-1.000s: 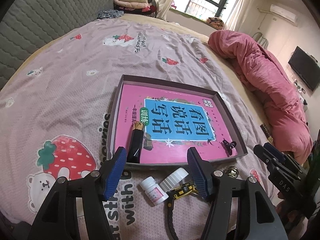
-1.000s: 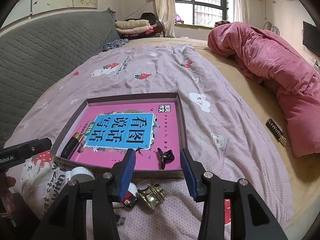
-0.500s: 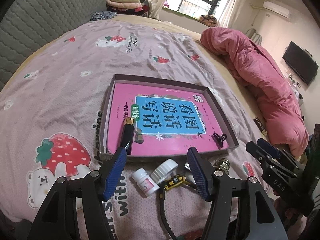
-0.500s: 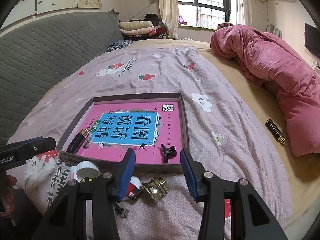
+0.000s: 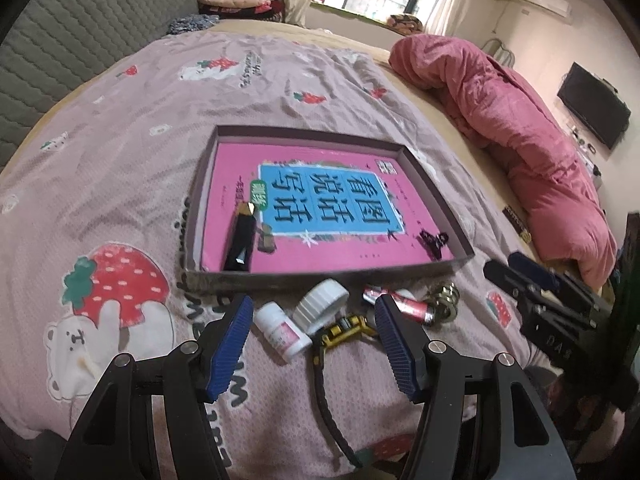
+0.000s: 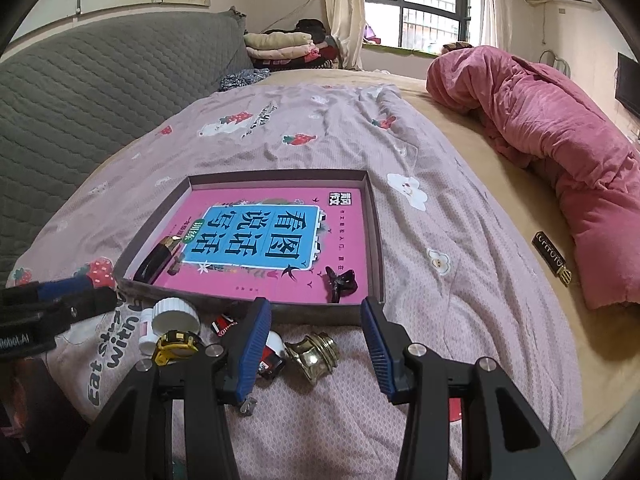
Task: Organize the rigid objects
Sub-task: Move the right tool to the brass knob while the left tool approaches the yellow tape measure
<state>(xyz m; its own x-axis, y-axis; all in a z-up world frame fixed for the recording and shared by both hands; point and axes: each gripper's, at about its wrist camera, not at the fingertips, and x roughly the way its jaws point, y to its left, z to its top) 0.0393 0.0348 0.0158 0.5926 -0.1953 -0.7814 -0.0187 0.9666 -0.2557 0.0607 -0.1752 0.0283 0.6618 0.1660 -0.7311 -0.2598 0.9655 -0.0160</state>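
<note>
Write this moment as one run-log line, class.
left gripper: open, empty | right gripper: open, empty | tray: book, lipstick, hair clip | small items outside

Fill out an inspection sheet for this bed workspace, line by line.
Surface: strawberry-print bedspread, wrinkled.
Job's things: shallow tray holds a pink book, a black lipstick tube and a black hair clip. In front of it, loose: white pill bottle, white cap, yellow tape measure, batteries, brass knob.
Clutter: dark labelled bar beside the pink duvet.
Grippers: left gripper and right gripper both open, holding nothing.
Cables: black strap by the tape measure.
Surroundings: grey headboard, folded clothes, window.
</note>
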